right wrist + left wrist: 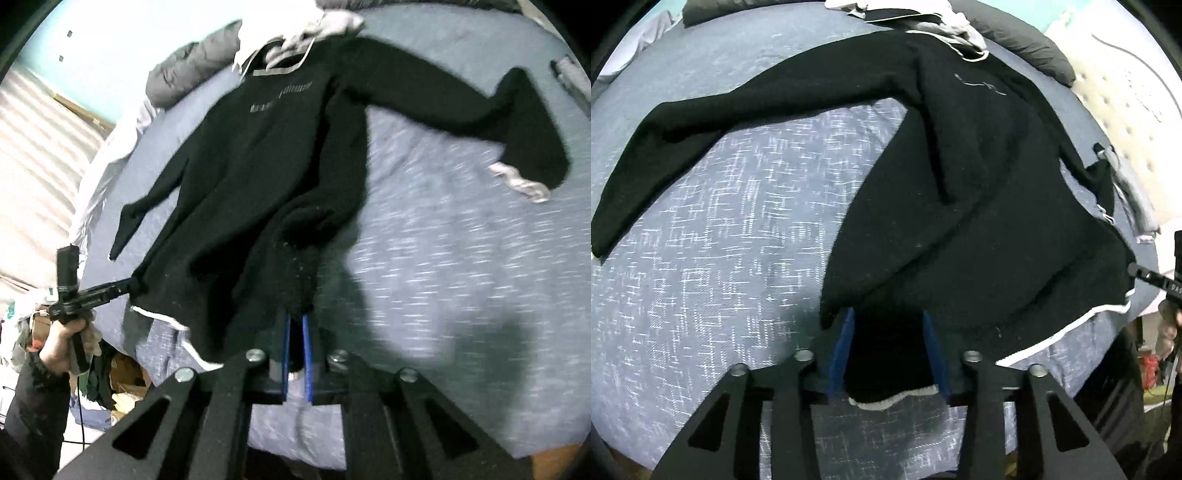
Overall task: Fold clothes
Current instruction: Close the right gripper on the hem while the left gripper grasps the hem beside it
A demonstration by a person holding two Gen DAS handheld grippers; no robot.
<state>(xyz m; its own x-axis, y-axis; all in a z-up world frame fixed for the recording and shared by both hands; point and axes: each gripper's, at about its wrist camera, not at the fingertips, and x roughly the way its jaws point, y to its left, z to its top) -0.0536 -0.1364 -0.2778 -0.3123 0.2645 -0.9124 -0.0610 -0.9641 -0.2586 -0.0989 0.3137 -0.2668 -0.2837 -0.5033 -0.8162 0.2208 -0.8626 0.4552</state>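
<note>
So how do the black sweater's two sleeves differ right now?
The straight black sleeve stretches out flat; the bent black sleeve kinks at the elbow. The straight sleeve ends all black; the bent sleeve's cuff shows pale fabric. Both rest on the blue-grey bedcover.

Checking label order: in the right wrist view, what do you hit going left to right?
left hand → left gripper → black sweater → pale cuff of its outstretched sleeve
</note>
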